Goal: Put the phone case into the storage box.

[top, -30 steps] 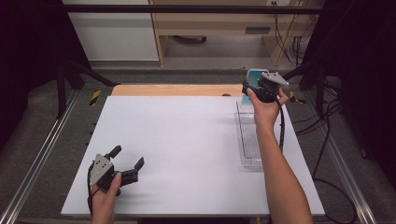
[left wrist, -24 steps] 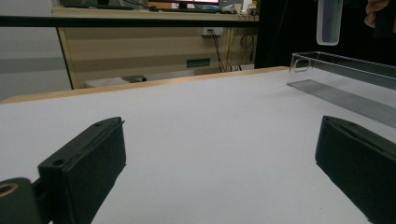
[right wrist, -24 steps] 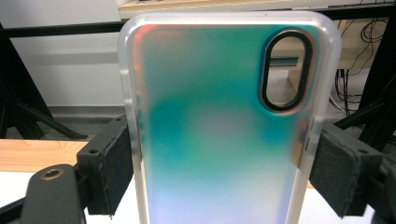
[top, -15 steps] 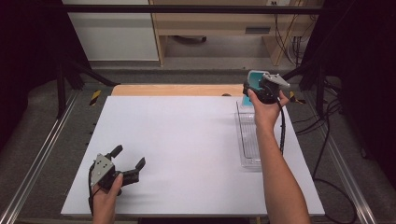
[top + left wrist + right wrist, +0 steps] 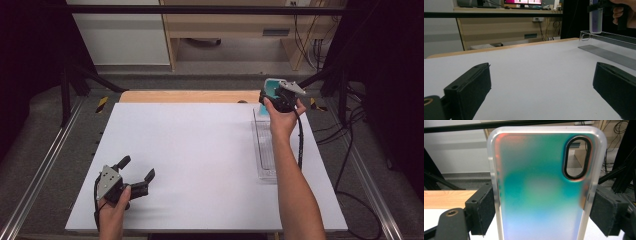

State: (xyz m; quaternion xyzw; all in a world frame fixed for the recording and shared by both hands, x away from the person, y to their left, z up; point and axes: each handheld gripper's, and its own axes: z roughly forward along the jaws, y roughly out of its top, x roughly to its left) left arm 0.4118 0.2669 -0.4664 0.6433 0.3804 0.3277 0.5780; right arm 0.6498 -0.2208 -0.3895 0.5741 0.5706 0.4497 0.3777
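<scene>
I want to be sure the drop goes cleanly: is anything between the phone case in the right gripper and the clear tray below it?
Nothing visible. The right gripper holds the phone case upright above the far end of the clear tray, whose channel looks bare. The left gripper sits open, far off near the table's front.

Bright even overhead light on the white table [image 5: 200,150], dark surroundings, soft shadows.

A white table [image 5: 200,150] carries a clear plastic tray [image 5: 265,150] near its right edge.

Beyond the white surface [image 5: 200,150] stands a wooden desk [image 5: 235,25], a white cabinet [image 5: 120,32] beside it, grey floor [image 5: 210,80] below.
</scene>
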